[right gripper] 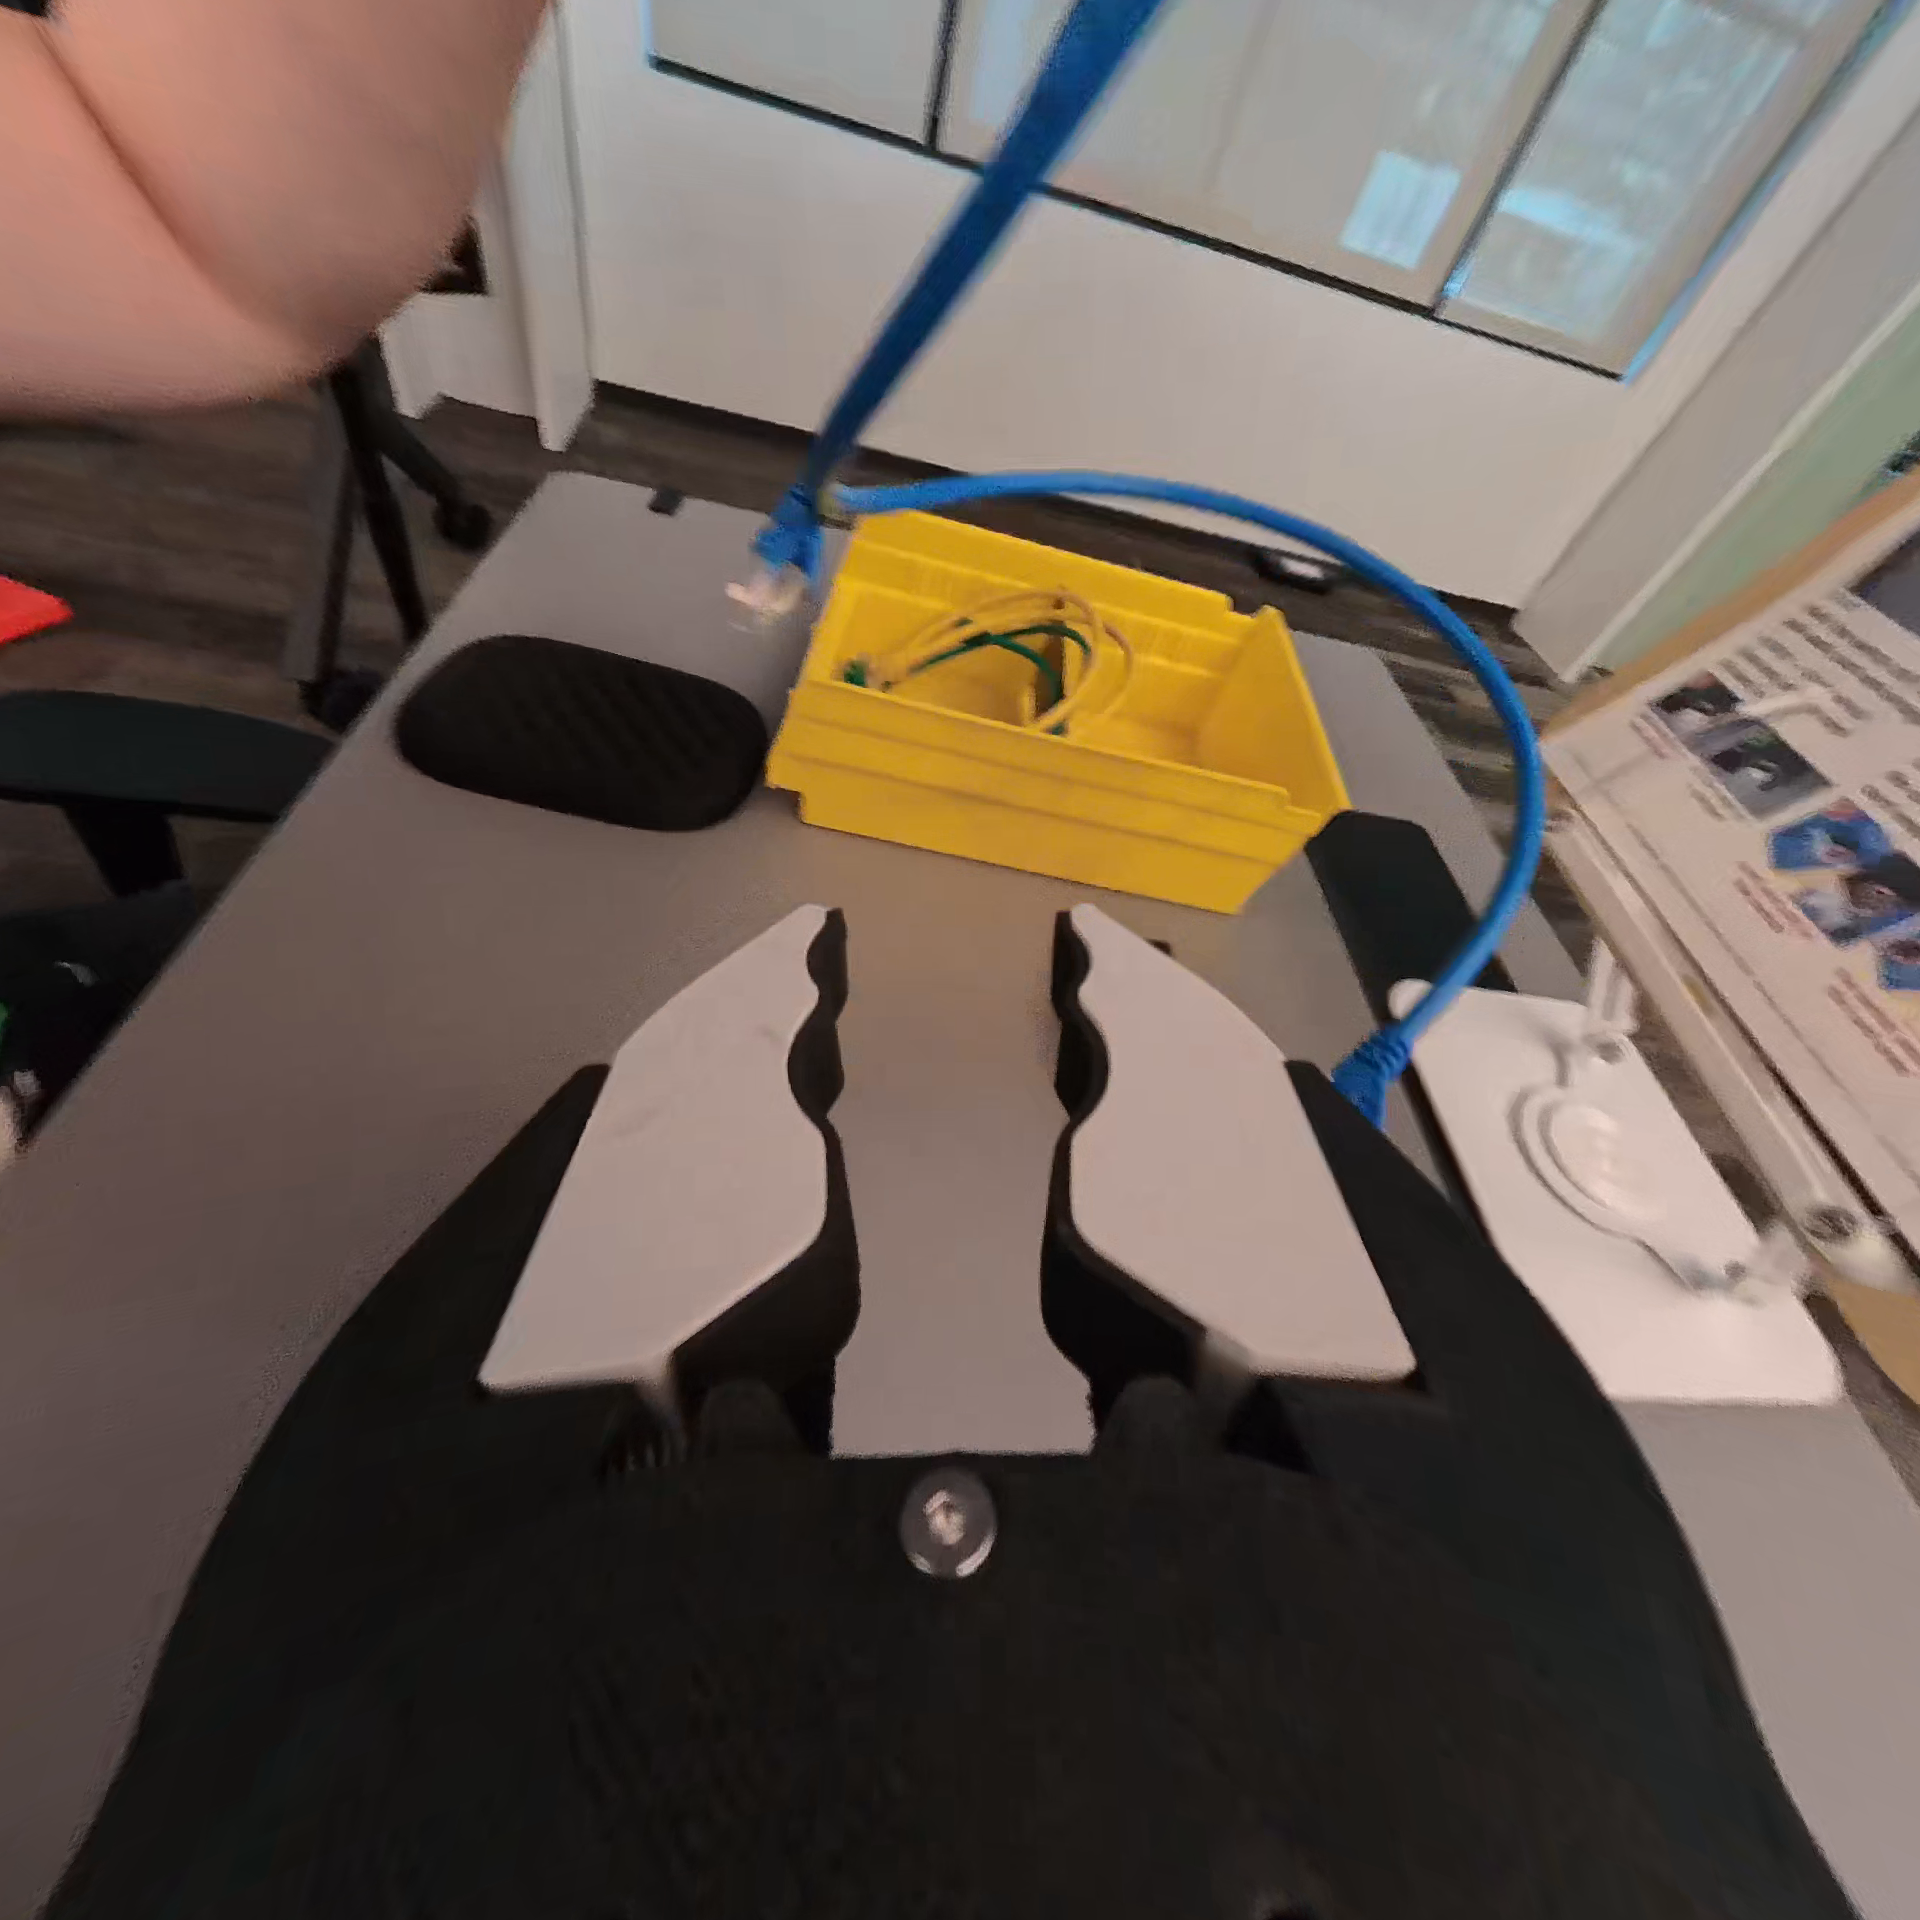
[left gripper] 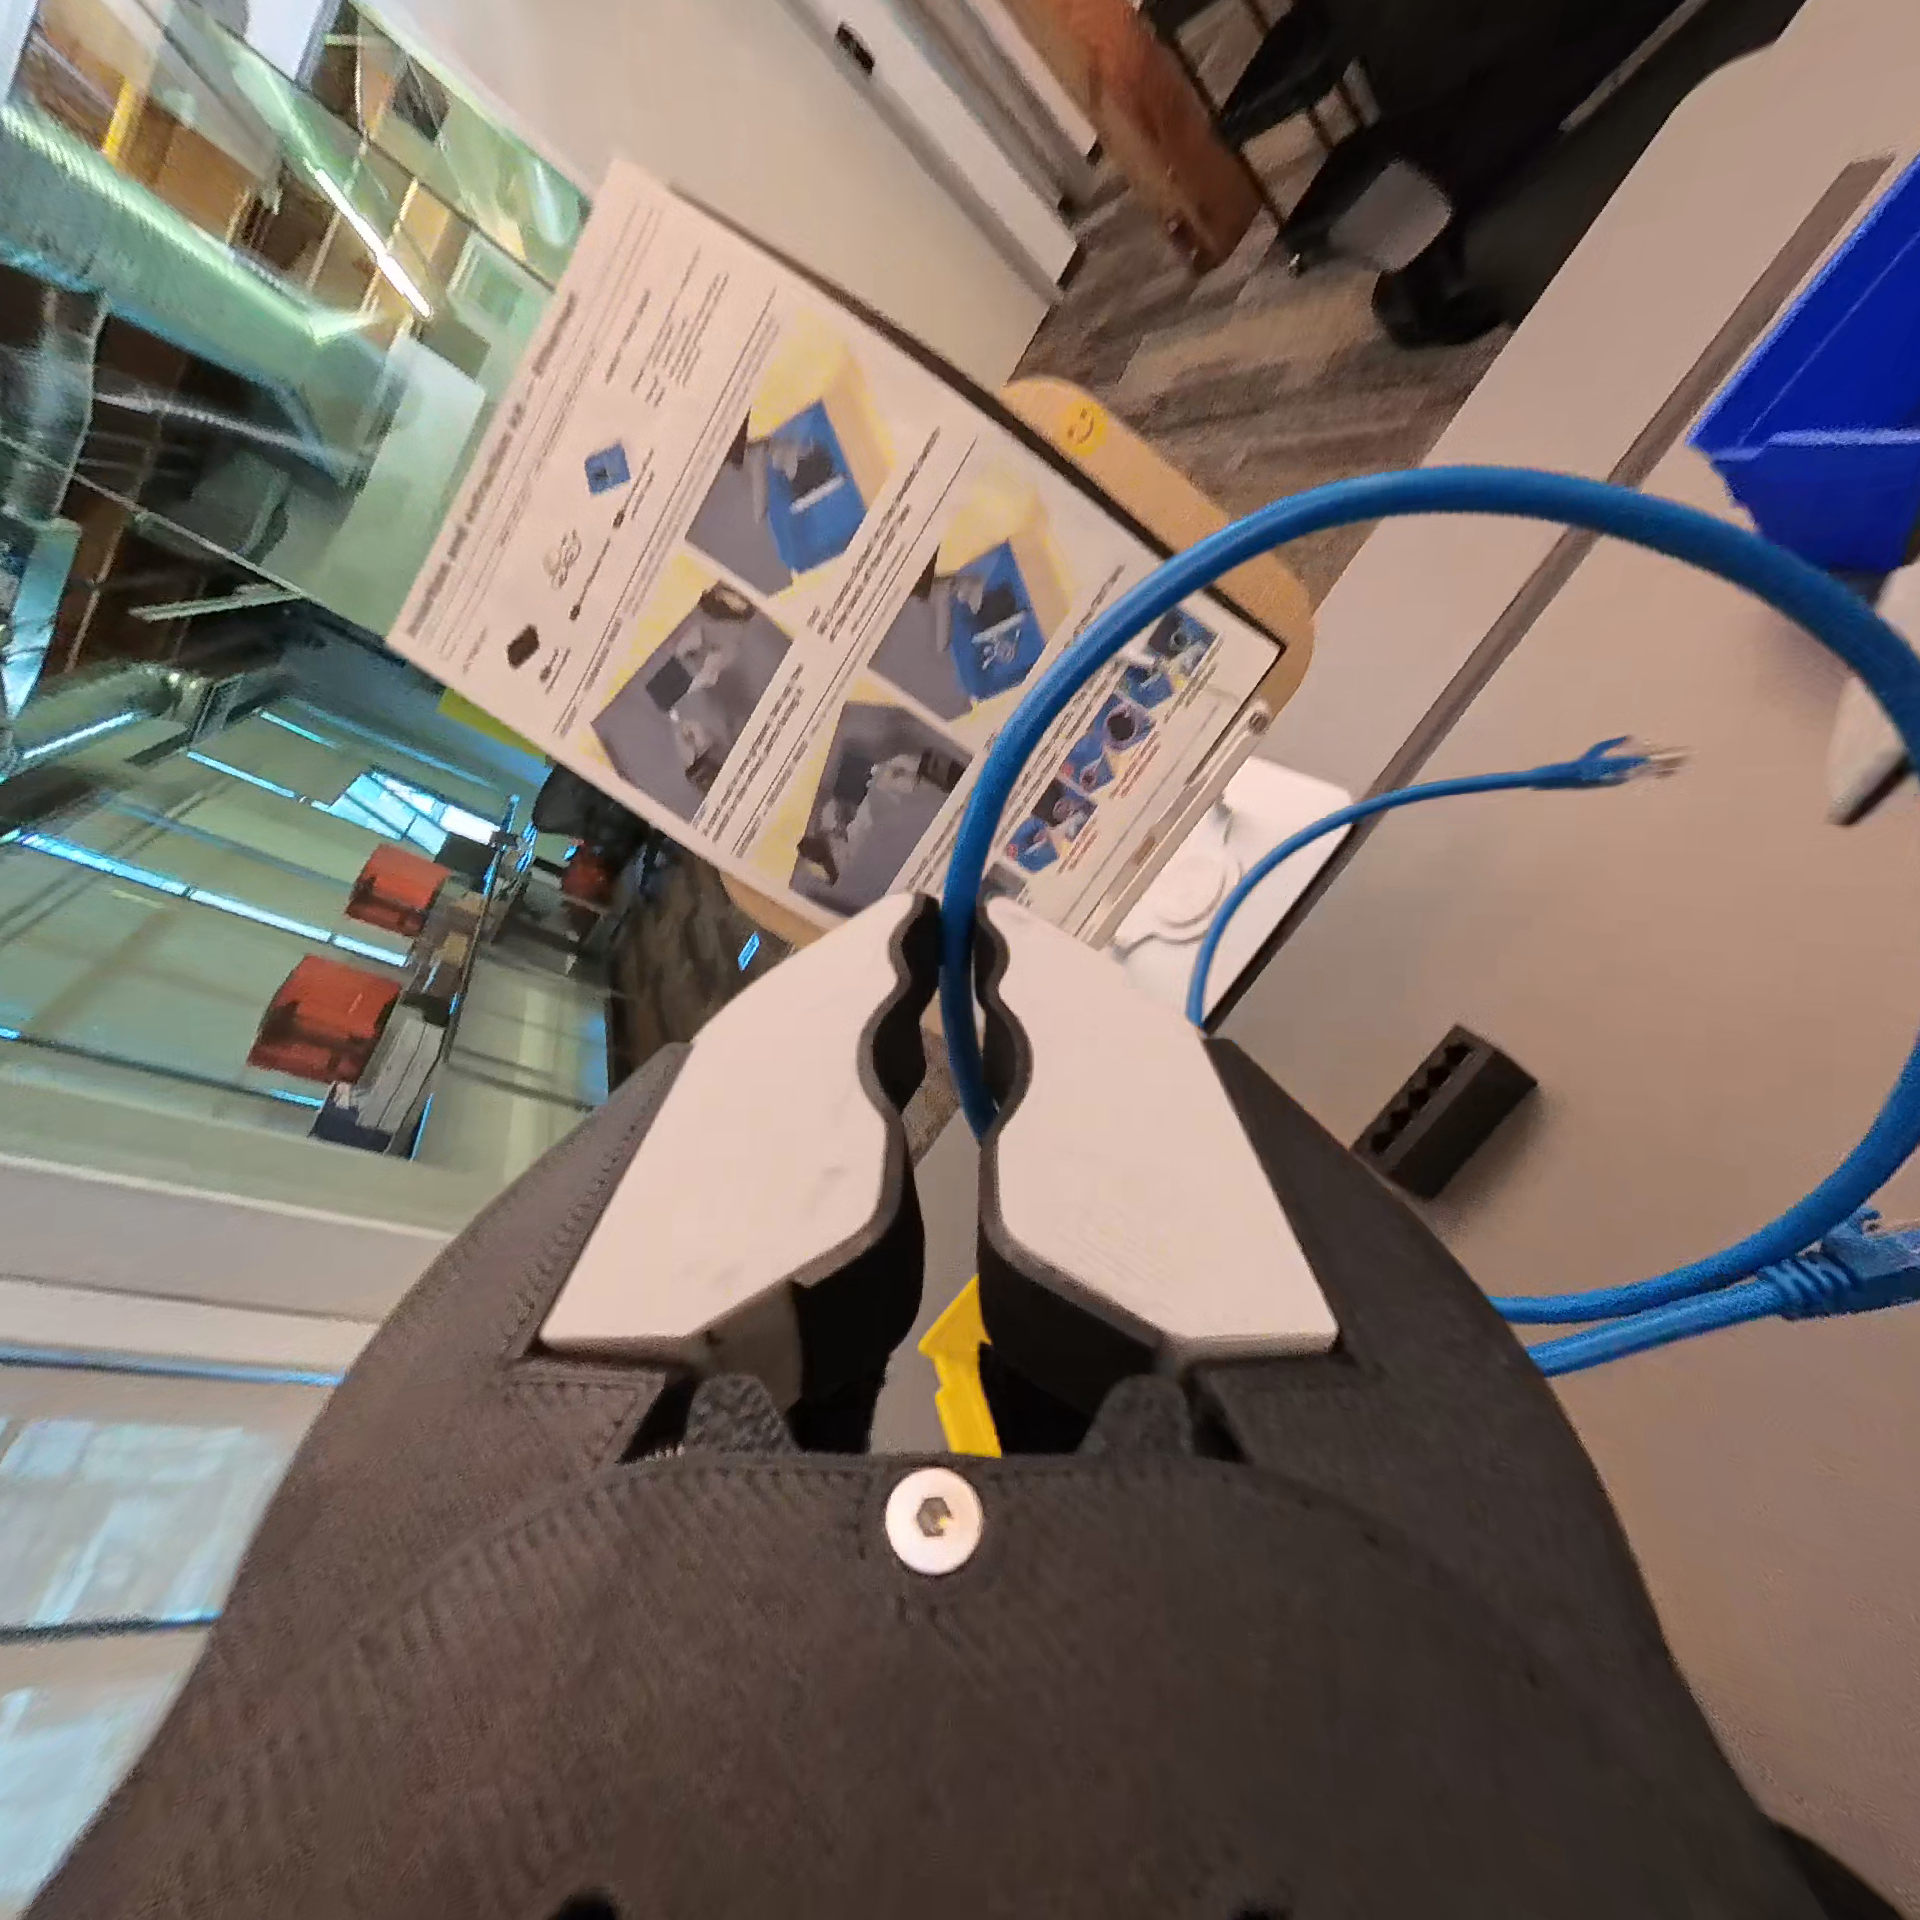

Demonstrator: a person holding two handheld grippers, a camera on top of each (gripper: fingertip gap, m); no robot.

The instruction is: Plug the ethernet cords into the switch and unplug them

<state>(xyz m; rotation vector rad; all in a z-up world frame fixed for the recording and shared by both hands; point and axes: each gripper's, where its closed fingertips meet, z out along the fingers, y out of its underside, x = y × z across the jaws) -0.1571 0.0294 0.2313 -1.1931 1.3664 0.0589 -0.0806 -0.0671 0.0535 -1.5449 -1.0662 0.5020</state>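
Blue cord (left gripper: 1351, 499) is pinched between the nearly closed fingers of the left gripper (left gripper: 961, 925), looping up right, one clear plug (left gripper: 1652, 761) dangling free (other ends run out of frame). Black switch (left gripper: 1444, 1112), ports showing, lies on the grey table (left gripper: 1662, 1039) just right of that gripper. Right gripper (right gripper: 948, 925) gapes empty over the table, short of a ribbed yellow bin (right gripper: 1039, 800) and a textured black pouch (right gripper: 582, 732); its view is blurred.

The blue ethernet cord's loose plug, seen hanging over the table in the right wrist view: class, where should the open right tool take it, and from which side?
Grip the blue boot just above the clear plug tip, probably from this near side, level. The tip hangs downward and must stay free for the switch.
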